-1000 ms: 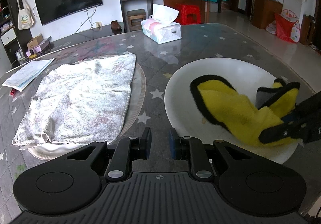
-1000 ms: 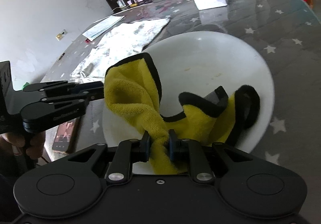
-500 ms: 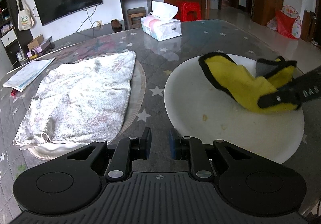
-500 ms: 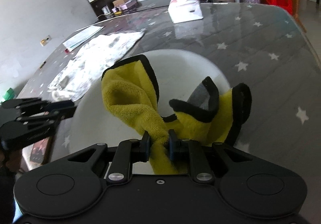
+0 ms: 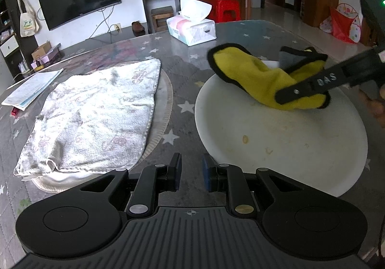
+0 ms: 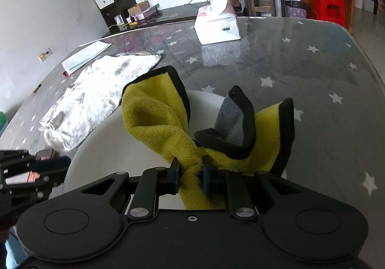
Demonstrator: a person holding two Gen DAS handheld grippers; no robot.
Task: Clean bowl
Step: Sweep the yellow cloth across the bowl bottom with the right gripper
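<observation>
While the white bowl (image 5: 284, 148) sits on the grey star-print table (image 5: 240, 37), smooth and glossy and really more of a wide shallow dish, you can spot a few small yellowish crumbs on its inside. The cloth (image 6: 163, 122) is fluffy yellow terry with a black trim and a grey patch on the reverse, bunched up into two floppy lobes over the bowl's far side.

The right gripper (image 6: 191, 173) is clamped tight on the cloth's scrunched middle and angled downward at the bowl. In the left wrist view its black finger reaches in from the right edge across the cloth.

The left gripper (image 5: 191, 171) is pinched nearly together with nothing between the pads, tilted down and hanging just off the bowl's near-left rim.

A crumpled white patterned towel (image 5: 96, 119) lies flat on a round mat to the left, and a soft tissue pack (image 5: 191, 30) sits further back.
</observation>
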